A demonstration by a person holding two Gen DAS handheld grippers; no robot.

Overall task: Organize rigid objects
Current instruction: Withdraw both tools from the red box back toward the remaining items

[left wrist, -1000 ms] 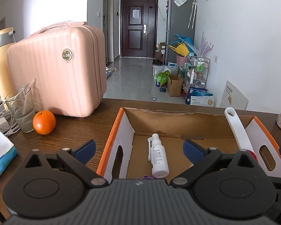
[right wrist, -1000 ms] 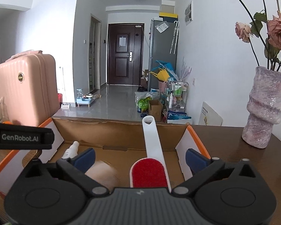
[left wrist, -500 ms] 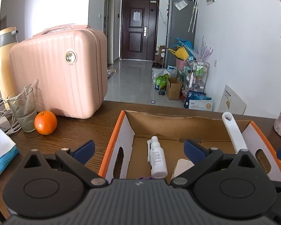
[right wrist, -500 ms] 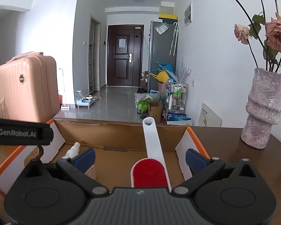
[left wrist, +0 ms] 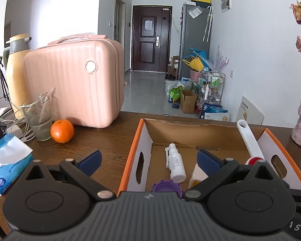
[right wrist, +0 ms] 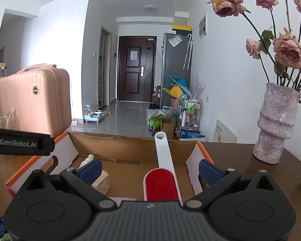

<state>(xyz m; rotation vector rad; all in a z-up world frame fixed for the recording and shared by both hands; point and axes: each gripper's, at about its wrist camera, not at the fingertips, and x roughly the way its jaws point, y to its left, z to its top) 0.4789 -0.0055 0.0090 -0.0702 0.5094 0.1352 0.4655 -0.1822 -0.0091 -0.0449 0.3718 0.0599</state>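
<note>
Left wrist view: my left hand-held gripper (left wrist: 148, 159) released, empty | cardboard box (left wrist: 192, 128) lower centre holds spray bottle (left wrist: 175, 165), lint brush (right wrist: 162, 180), small carton (left wrist: 196, 175) | right hand-held gripper (right wrist: 149, 168) released | orange (left wrist: 62, 131) left outside, perhaps remaining.

One cardboard box (left wrist: 145, 134) is seen on the table. Inside the box four items are counted: one white spray bottle (left wrist: 174, 163), one lint brush (right wrist: 163, 172) with a red pad, one small cream carton (left wrist: 196, 175) and one purple cap (left wrist: 166, 185). To the left of the box are counted one orange (left wrist: 62, 131), one glass (left wrist: 38, 118), one pink case (left wrist: 74, 84), one flask (left wrist: 15, 74) and one tissue pack (left wrist: 7, 164). To the right of the box one vase (right wrist: 276, 123) is counted, with several dried roses in it.
</note>
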